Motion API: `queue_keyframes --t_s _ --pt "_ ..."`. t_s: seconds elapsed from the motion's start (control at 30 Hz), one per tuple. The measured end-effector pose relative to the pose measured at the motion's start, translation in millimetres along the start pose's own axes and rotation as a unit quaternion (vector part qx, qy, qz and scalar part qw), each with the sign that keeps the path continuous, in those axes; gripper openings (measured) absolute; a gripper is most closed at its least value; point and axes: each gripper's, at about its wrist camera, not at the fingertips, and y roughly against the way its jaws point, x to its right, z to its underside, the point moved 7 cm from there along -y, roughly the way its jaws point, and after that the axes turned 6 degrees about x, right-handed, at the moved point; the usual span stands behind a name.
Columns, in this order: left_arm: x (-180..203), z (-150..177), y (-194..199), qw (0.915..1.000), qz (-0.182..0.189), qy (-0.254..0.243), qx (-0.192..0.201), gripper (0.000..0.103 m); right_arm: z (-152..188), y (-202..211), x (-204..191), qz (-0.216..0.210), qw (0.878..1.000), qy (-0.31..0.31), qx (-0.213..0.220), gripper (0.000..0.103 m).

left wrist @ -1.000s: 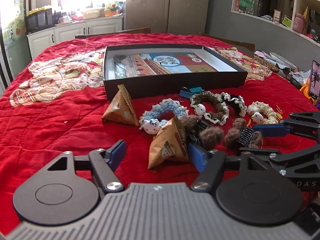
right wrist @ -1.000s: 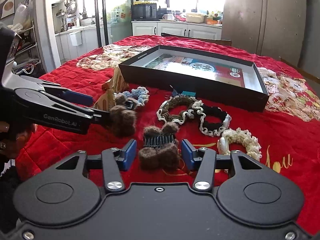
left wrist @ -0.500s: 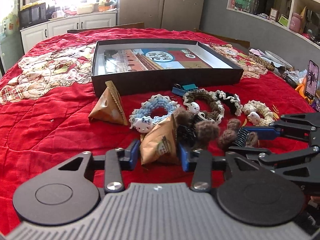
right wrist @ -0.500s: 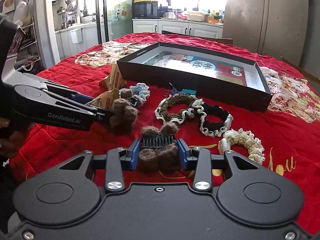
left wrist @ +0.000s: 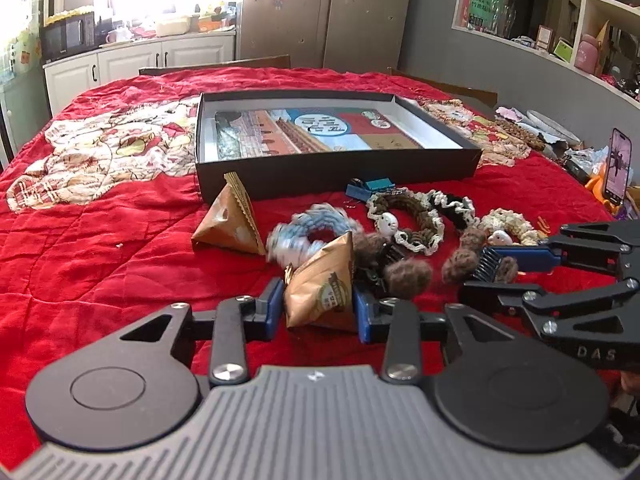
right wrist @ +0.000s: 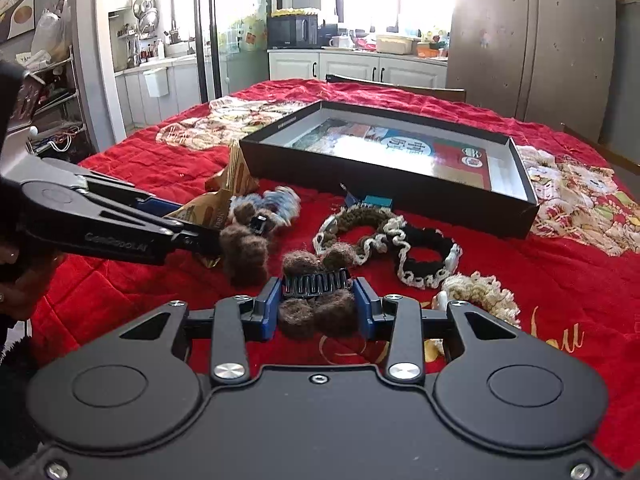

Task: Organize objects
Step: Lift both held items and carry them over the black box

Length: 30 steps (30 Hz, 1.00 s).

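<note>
My left gripper [left wrist: 318,304] is shut on a brown pyramid snack packet [left wrist: 320,284], lifted a little off the red cloth. My right gripper [right wrist: 318,308] is shut on a brown fuzzy hair claw clip [right wrist: 316,300]; it also shows in the left wrist view [left wrist: 486,264]. A second fuzzy claw clip [left wrist: 390,264] lies just right of the packet. A second pyramid packet [left wrist: 228,224] stands to the left. A blue crochet scrunchie [left wrist: 312,232] looks blurred. The open black box [left wrist: 336,168] lies beyond.
Brown [left wrist: 404,220], black [left wrist: 452,208] and cream [left wrist: 508,226] crochet scrunchies and blue binder clips [left wrist: 370,188] lie before the box. A phone [left wrist: 618,168] stands at the table's right edge. Kitchen cabinets [left wrist: 160,56] are far behind.
My left gripper closed around the snack packet and began lifting it. My right gripper closed on the fuzzy claw clip. The blue scrunchie got nudged.
</note>
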Motion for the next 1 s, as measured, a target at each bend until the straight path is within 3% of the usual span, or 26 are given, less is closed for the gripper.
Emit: queue_keyframes --t_s 0.4,1.0 --pt "7 -27 16 0.9992 0.004 -0.017 0.036 0.040 -22 8 9 0.006 1.000 -0.003 0.027 0.037" --pt "-4 -99 -9 0.9955 -0.009 -0.004 0.094 0.040 -101 -7 59 0.062 0.993 -0.017 0.102 0.037"
